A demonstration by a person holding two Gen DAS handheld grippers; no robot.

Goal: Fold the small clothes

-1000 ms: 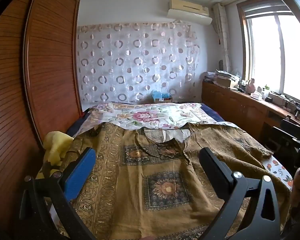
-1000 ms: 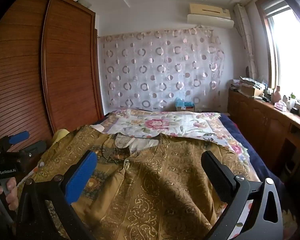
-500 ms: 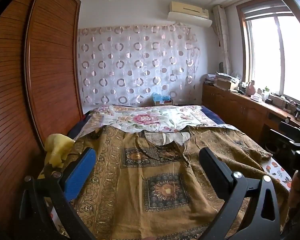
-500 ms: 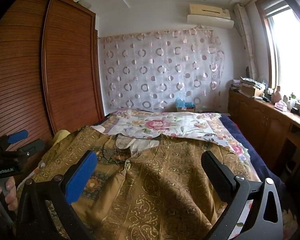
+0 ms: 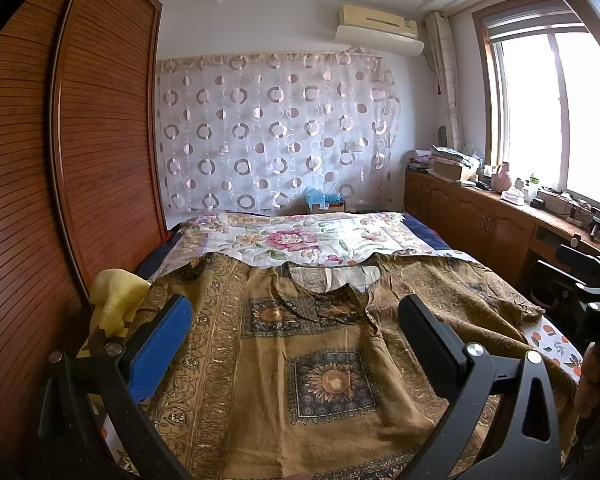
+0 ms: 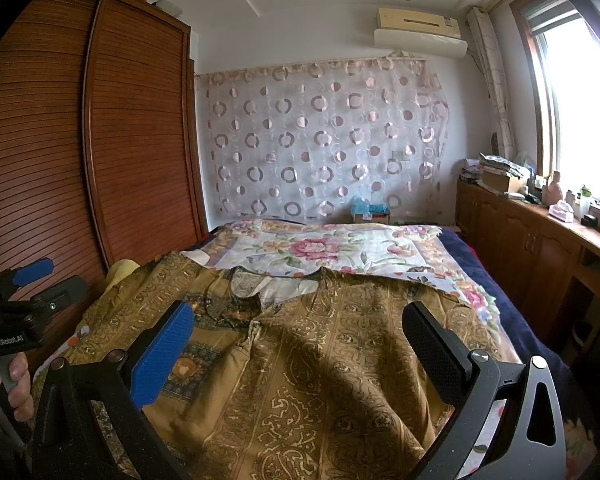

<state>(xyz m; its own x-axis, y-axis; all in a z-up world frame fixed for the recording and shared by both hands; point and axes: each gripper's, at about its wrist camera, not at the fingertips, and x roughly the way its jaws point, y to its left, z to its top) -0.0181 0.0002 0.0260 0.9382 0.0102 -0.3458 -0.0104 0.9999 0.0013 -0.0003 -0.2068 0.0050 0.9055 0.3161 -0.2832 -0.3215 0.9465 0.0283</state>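
A brown-gold patterned garment (image 5: 324, 364) lies spread flat on the bed, its neckline toward the far end, with sunflower squares down its front. The same garment (image 6: 320, 364) fills the right wrist view, with a sleeve reaching left. My left gripper (image 5: 296, 340) hovers open above the garment's middle, nothing between its fingers. Over the garment's right half, my right gripper (image 6: 300, 344) is open and holds nothing. The left gripper (image 6: 40, 284) also shows at the left edge of the right wrist view, held by a hand (image 6: 12, 384).
A floral sheet (image 5: 300, 240) covers the bed beyond the garment. A yellow cloth (image 5: 116, 296) lies at the bed's left edge by the wooden wardrobe (image 5: 60, 184). A cluttered wooden cabinet (image 5: 500, 224) runs under the window on the right.
Both cameras have tilted up slightly, so the bed and garment sit lower in view. Both grippers stay open and the garment has not moved.
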